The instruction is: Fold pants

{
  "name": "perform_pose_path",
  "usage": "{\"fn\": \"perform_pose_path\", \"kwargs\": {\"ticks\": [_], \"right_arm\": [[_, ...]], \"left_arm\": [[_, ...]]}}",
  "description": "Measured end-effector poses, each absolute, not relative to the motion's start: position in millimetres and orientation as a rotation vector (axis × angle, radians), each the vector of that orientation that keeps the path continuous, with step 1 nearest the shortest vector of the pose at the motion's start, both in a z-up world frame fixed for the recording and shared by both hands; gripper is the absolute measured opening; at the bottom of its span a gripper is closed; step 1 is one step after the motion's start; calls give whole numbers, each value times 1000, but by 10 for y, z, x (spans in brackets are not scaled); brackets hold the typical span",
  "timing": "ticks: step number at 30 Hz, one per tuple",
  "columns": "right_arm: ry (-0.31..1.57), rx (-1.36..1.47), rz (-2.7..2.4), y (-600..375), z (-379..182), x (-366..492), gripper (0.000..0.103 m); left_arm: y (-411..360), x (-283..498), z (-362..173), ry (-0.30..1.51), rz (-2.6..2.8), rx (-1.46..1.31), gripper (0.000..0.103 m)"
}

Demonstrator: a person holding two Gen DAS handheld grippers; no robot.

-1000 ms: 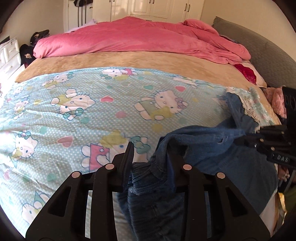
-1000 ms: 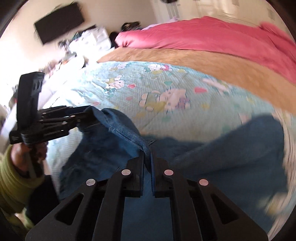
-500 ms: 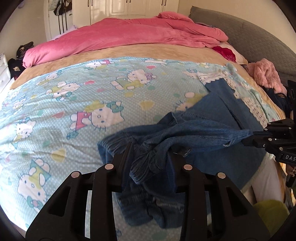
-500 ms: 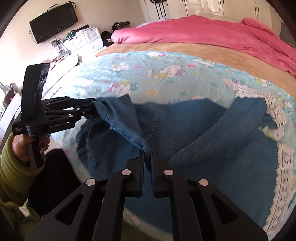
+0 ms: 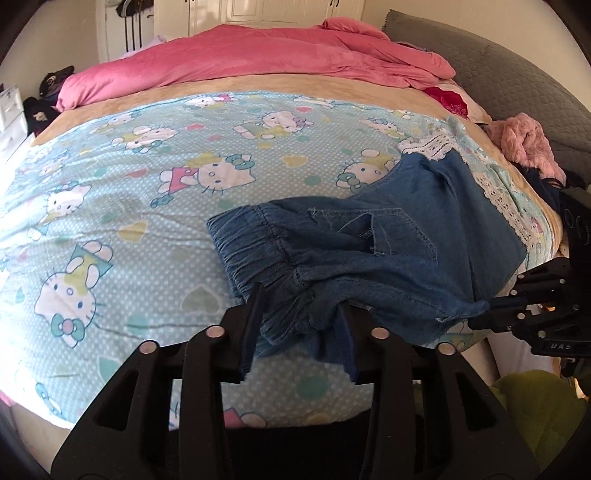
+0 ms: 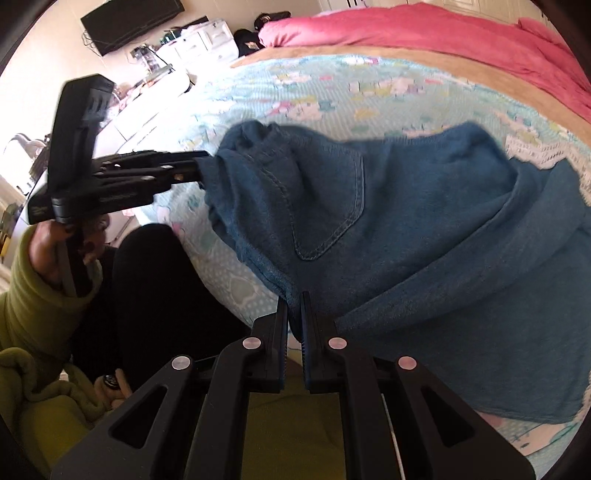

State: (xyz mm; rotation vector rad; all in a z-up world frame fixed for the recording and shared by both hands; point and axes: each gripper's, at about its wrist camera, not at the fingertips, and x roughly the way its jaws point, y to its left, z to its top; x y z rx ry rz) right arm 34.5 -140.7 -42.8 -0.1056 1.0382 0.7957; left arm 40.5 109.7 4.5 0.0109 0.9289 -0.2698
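Between the jaws of the left gripper [image 5: 299,325] we see the gathered waistband of the denim pants [image 5: 388,236]; these jaws are opening, and although a bunch of cloth lies between them we cannot tell whether the pads bear on it at this moment. The jaws of the right gripper [image 6: 294,325] are together, clamped on an edge of the pants near the back pocket [image 6: 328,206]. Beyond both pairs of jaws the garment lies on the bed, one part laid back over the rest, so we judge a fold begun. What we take to remain: letting go of both corners, smoothing the wrinkled waistband, and at least one further fold to make a compact bundle; the legs run out of view, so we cannot say how they lie.

Under the pants, and reaching far ahead of the jaws, lies a pale blue cartoon-cat sheet [image 5: 147,177] with a lace trim [image 5: 495,192]. Farther out come a tan blanket [image 5: 258,83] and a heaped pink duvet [image 5: 266,55], with a grey headboard [image 5: 498,81] to the right. In the right wrist view, left of the jaws, a hand [image 6: 55,243] in a green sleeve [image 6: 33,314] carries the left gripper; beyond it stand white drawers [image 6: 207,40] and a wall-mounted screen [image 6: 129,22]
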Motion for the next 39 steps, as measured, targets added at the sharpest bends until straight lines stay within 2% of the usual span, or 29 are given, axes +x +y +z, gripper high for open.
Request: {"fn": "perform_pose_path", "kwargs": {"ticks": [5, 13, 17, 18, 19, 22, 25, 28, 31, 33, 39], "right_arm": [[1050, -95, 815, -1410, -452, 310, 15], [974, -84, 862, -1547, -166, 226, 28], [925, -66, 801, -1632, -102, 369, 28], [925, -57, 793, -1628, -117, 425, 31], [928, -43, 779, -1630, -147, 490, 38], [985, -23, 708, -1633, -336, 672, 44], [1091, -14, 642, -1661, -605, 809, 45], [1062, 54, 665, -1763, -545, 822, 47], [1002, 73, 632, -1899, -384, 858, 55], [979, 82, 601, -1975, -324, 898, 59], [957, 103, 556, -2083, -244, 944, 62]], "left_arm": [[1216, 308, -7, 961, -258, -11, 41], [1396, 45, 188, 917, -193, -42, 41], [1475, 22, 372, 889, -161, -78, 41], [1456, 51, 405, 883, -165, -79, 41], [1417, 93, 436, 880, -173, -74, 41], [1192, 280, 505, 869, -204, -41, 41], [968, 511, 427, 891, -243, -37, 41], [816, 723, 112, 966, -204, 30, 41], [804, 795, -147, 1004, -171, 50, 41], [808, 776, -143, 988, -172, 55, 41], [892, 693, 14, 945, -175, 13, 41]]}}
